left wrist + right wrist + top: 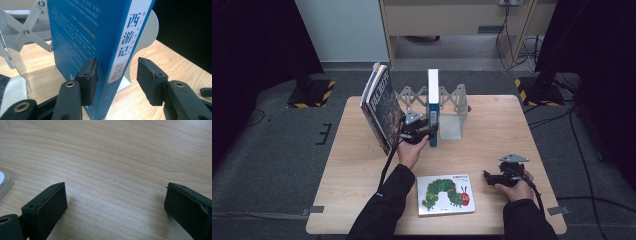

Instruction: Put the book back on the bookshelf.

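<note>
Nearest the person, the right gripper (507,176) rests released and empty on the worktop (362,165), its jaws well apart over bare wood, with the caterpillar picture book (445,194) lying flat beside it. Farther out, the left gripper (117,77) straddles the upright blue book (100,50) standing in the white folding bookstand (452,107): one pad touches the cover, the other stands clear of the spine, so the grip is released. Judged step: shelving just finished; next, draw the left gripper straight back without tipping the book, the dark leaning books (381,107) lying beyond it.
</note>
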